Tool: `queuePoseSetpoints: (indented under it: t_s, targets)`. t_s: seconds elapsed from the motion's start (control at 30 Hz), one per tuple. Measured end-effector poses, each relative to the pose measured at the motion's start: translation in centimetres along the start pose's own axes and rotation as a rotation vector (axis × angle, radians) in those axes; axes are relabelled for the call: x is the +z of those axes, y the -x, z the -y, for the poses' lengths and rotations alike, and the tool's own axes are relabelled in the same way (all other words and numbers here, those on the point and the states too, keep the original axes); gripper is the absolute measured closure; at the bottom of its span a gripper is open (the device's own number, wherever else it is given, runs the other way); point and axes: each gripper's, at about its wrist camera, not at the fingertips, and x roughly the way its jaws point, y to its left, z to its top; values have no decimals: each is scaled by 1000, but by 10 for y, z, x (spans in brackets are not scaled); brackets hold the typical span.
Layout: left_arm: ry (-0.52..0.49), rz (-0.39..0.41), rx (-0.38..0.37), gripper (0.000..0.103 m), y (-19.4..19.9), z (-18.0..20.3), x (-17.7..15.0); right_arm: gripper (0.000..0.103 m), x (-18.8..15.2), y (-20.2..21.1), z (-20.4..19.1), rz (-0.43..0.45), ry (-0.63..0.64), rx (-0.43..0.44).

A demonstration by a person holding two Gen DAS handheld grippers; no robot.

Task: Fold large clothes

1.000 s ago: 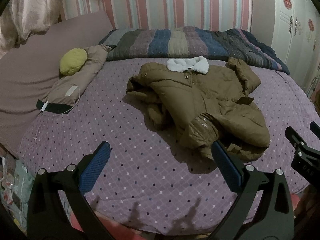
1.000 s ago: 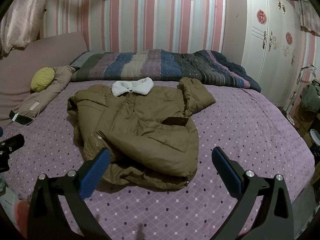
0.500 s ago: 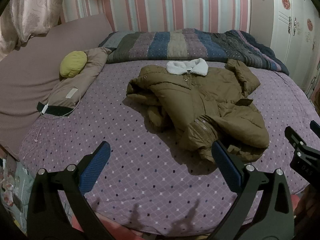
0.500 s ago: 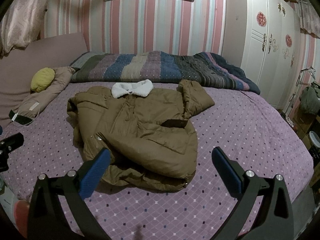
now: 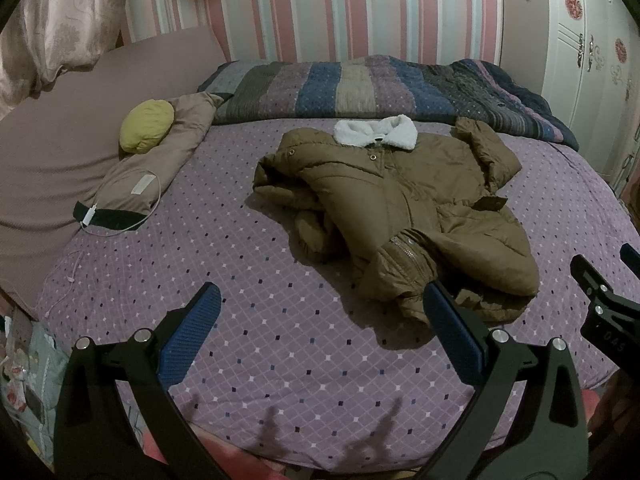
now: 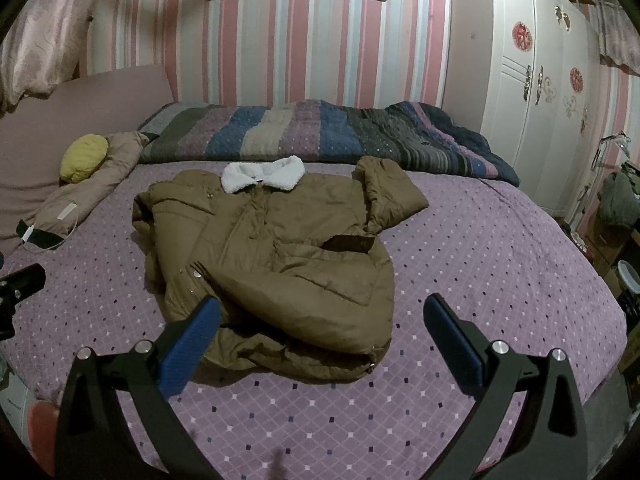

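Both claws have eased back slightly, so the brown coat (image 6: 276,256) sits a little farther ahead. Left gripper (image 5: 320,320) and right gripper (image 6: 318,326) hover spread apart, holding nothing. Folding hasn't begun, probably; next the right claw should reach forward for the rumpled hem (image 6: 304,356) just ahead.

Legible marking: "DAS", or possibly "0A5", on the black body of the right gripper (image 5: 612,316), left-wrist view.
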Motion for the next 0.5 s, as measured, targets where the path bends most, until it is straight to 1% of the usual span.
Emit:
queuePoseSetpoints:
  t_s: [0.5]
  targets:
    - [3, -15, -3, 3, -8, -2, -2, 2, -8, -6, 0, -7, -6, -1]
